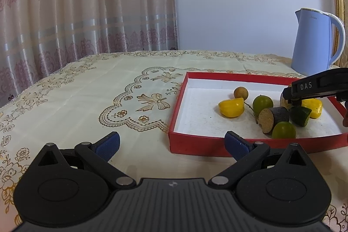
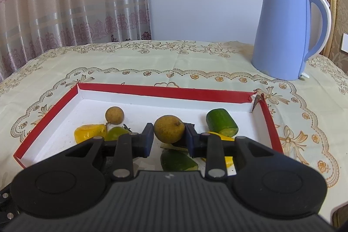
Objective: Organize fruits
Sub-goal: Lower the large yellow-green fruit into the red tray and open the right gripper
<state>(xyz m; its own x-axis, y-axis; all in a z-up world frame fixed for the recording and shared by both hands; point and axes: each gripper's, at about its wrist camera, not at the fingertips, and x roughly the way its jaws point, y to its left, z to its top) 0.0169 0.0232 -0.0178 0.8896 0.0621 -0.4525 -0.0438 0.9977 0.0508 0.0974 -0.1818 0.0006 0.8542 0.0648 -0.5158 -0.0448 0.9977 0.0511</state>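
Clamping a brown fruit (image 2: 169,129), stem tip rightward, right tool (image 2: 169,138); left tool (image 1: 171,145) spread apart.

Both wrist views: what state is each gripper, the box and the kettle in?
Left gripper: open, empty, above the tablecloth beside the box.
Right gripper: shut on a brown round fruit, over the box.
Red box: lidless, fruit pieces inside, far right corner torn.
Blue kettle: upright, lid closed, on the tablecloth behind the box.
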